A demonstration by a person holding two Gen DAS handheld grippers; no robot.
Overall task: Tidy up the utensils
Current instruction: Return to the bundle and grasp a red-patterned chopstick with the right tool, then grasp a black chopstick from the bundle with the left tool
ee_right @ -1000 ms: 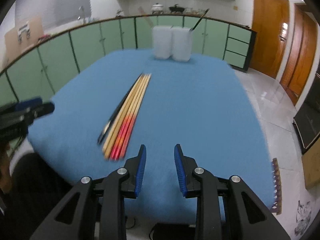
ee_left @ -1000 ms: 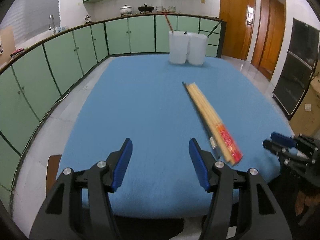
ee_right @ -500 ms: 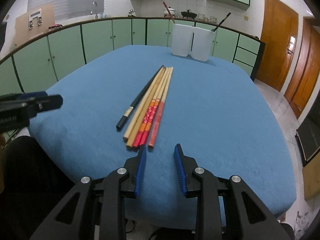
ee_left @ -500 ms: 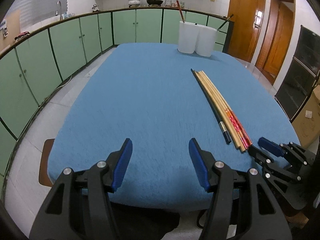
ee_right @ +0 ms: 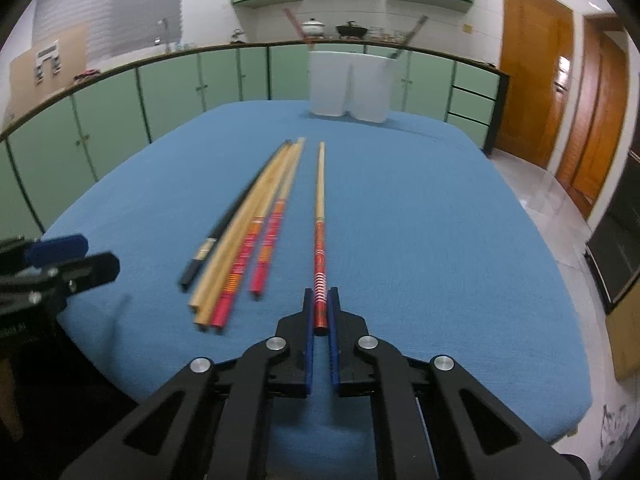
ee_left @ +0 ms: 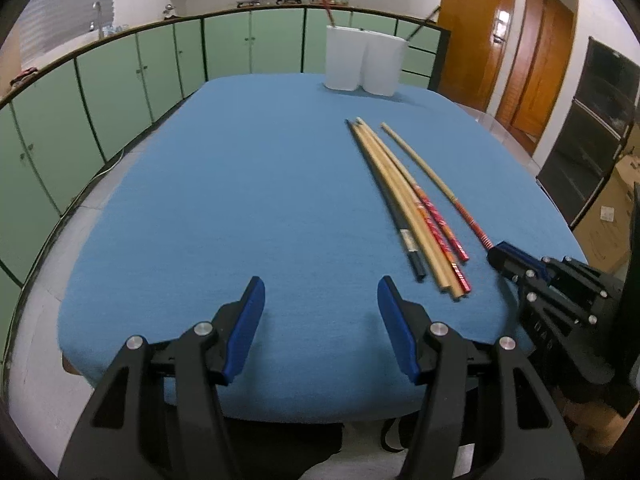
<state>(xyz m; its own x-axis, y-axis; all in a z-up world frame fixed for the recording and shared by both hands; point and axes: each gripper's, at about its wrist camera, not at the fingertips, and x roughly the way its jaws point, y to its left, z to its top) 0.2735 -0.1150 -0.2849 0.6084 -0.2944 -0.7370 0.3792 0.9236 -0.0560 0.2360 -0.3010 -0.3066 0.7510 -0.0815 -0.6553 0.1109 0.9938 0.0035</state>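
My right gripper (ee_right: 321, 304) is shut on the red end of a red-handled chopstick (ee_right: 320, 216), which points away toward the holders; it also shows in the left wrist view (ee_left: 432, 180), set apart from the rest. A bundle of several chopsticks (ee_right: 244, 224), wooden, red-ended and one black, lies on the blue table (ee_right: 440, 240) to its left, also seen in the left wrist view (ee_left: 404, 204). Two white utensil holders (ee_right: 350, 82) stand at the far edge, each with a utensil in it. My left gripper (ee_left: 320, 320) is open and empty over the near edge.
Green kitchen cabinets (ee_left: 120, 76) curve around the left and back. Wooden doors (ee_left: 512, 40) and a dark appliance (ee_left: 592, 140) stand on the right. The right gripper (ee_left: 520, 268) shows in the left wrist view, the left gripper (ee_right: 68, 256) in the right wrist view.
My right gripper moved forward and closed on the rightmost red-handled chopstick, drawing it aside from the bundle. My left gripper stayed open and shifted slightly.
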